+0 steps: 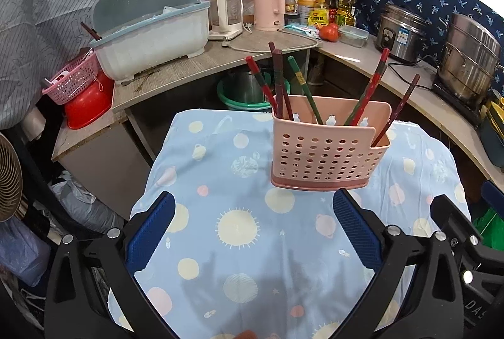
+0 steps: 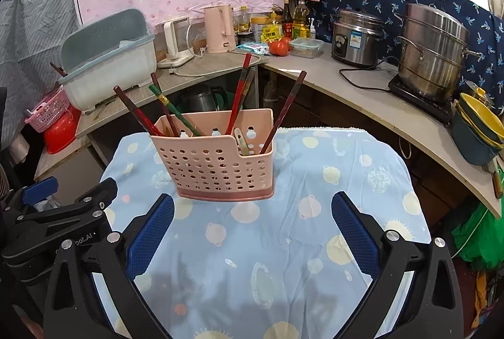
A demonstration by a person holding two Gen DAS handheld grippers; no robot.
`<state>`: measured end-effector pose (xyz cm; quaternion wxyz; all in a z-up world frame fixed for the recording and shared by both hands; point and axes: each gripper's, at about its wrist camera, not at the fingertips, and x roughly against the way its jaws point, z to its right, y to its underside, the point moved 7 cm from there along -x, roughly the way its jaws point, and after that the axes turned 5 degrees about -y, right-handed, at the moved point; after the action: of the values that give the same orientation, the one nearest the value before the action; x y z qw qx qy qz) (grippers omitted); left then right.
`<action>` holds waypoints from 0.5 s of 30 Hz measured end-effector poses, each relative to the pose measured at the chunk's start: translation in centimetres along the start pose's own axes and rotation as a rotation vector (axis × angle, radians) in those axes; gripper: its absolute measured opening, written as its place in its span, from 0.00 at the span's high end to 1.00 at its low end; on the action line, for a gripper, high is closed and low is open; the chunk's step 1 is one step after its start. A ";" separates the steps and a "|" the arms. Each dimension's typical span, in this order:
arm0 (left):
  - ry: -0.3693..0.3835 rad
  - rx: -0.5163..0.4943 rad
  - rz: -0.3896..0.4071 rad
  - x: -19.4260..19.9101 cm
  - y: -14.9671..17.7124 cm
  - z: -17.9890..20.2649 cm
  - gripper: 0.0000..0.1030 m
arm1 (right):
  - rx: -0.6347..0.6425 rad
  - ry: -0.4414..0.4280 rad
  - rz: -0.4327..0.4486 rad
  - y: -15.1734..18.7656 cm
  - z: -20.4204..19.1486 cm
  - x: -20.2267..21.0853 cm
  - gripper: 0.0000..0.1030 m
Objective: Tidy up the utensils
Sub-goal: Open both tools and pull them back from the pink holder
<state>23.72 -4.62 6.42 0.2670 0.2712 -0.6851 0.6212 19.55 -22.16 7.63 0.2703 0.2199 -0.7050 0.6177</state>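
Both tools, left tool (image 1: 253, 232) and right tool (image 2: 252, 232), are hanging wide apart and empty just in front of the pink utensil caddy (image 2: 217, 161), which is sitting on the planet-print cloth (image 2: 283, 244) holding the chopsticks (image 2: 239, 93). Looks basically sorted; I'd be backing off gently so nothing tips.

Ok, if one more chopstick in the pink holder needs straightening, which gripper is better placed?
Neither clearly: left gripper and right gripper both hang open and empty before the holder.

chopsticks' (image 2: 170, 112) lower ends hidden inside holder (image 2: 217, 162)
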 end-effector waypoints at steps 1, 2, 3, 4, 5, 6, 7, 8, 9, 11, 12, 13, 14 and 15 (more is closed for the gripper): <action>-0.001 -0.002 0.000 0.0 0.0 0.0 0.07 | 0.003 -0.001 -0.006 0.1 -0.1 -0.1 0.06; -0.005 -0.005 0.002 0.0 0.0 0.0 0.07 | 0.004 -0.003 -0.011 0.2 -0.2 -0.2 0.06; -0.010 -0.008 0.005 0.0 0.0 0.0 0.07 | 0.005 -0.004 -0.013 0.2 -0.2 -0.2 0.06; -0.014 -0.009 0.006 0.0 0.1 0.0 0.07 | 0.003 -0.006 -0.012 0.3 -0.2 -0.2 0.06; -0.013 -0.010 0.005 -0.1 0.1 0.0 0.07 | 0.003 -0.005 -0.010 0.3 -0.2 -0.2 0.06; -0.012 -0.008 0.004 -0.1 0.1 0.0 0.07 | 0.001 -0.006 -0.009 0.3 -0.2 -0.2 0.06; -0.014 -0.006 0.003 -0.1 0.1 0.0 0.07 | 0.000 -0.007 -0.010 0.3 -0.2 -0.2 0.06; -0.015 -0.006 0.002 -0.1 0.1 0.0 0.07 | -0.001 -0.008 -0.013 0.4 -0.3 -0.2 0.06; -0.013 -0.002 0.000 -0.2 0.2 0.0 0.07 | 0.001 -0.007 -0.014 0.4 -0.4 -0.2 0.06; -0.008 0.003 -0.005 -0.4 0.3 -0.1 0.07 | 0.003 -0.006 -0.015 0.5 -0.4 -0.3 0.06; -0.008 0.004 -0.007 -0.4 0.4 -0.1 0.07 | 0.002 -0.007 -0.016 0.5 -0.4 -0.3 0.06; -0.006 0.004 -0.008 -0.5 0.4 -0.1 0.07 | 0.002 -0.007 -0.018 0.6 -0.4 -0.3 0.06; -0.005 0.003 -0.009 -0.5 0.5 -0.1 0.07 | 0.003 -0.007 -0.018 0.6 -0.5 -0.3 0.06; -0.002 0.003 -0.009 -0.5 0.6 -0.1 0.07 | 0.004 -0.006 -0.019 0.7 -0.5 -0.3 0.06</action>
<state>23.66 -4.49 5.71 0.2687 0.2755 -0.6833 0.6205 19.37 -21.59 6.98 0.2735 0.2291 -0.7023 0.6160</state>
